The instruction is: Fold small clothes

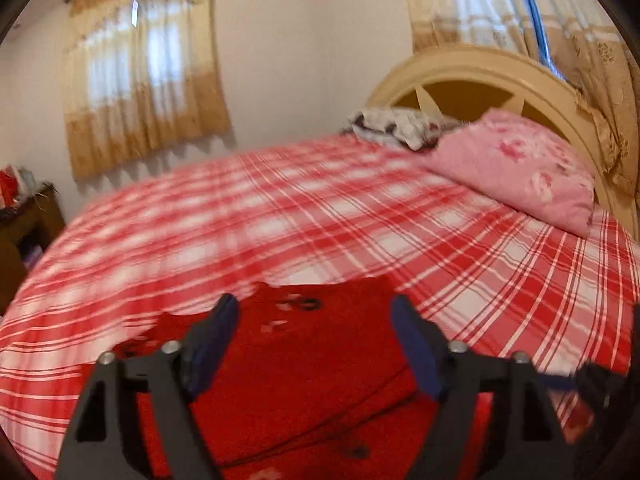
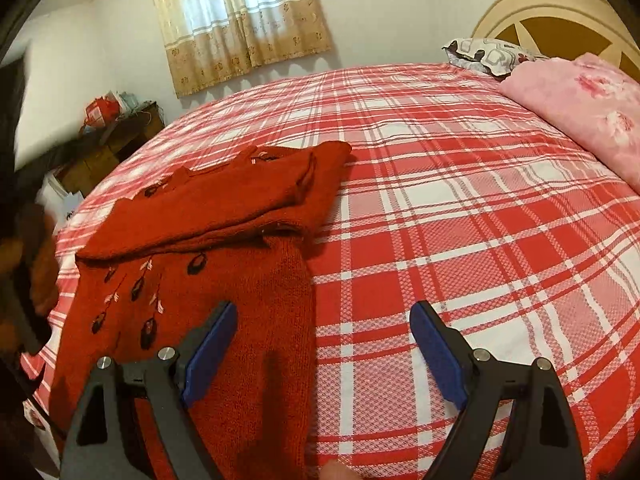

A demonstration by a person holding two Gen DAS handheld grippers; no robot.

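Observation:
A small red knitted sweater [image 2: 208,240] with dark and pink embroidery lies on the red-and-white plaid bedspread [image 2: 440,200], its upper part folded over the body. In the left wrist view the same sweater [image 1: 304,368] fills the space under my left gripper [image 1: 314,312], whose blue pads stand wide apart above the knit with nothing pinched. My right gripper [image 2: 322,316] is open too, hovering over the sweater's right edge and the bare bedspread beside it. The blue pad on its left [image 2: 212,344] hangs over the knit.
A pink flowered pillow [image 1: 516,168] and a grey patterned pillow [image 1: 396,126] lie at the cream headboard [image 1: 472,68]. A cluttered wooden stand [image 2: 120,136] sits past the bed's far left. A blurred dark and orange shape [image 2: 28,272] shows at the left edge. Curtains [image 2: 240,20] cover the window.

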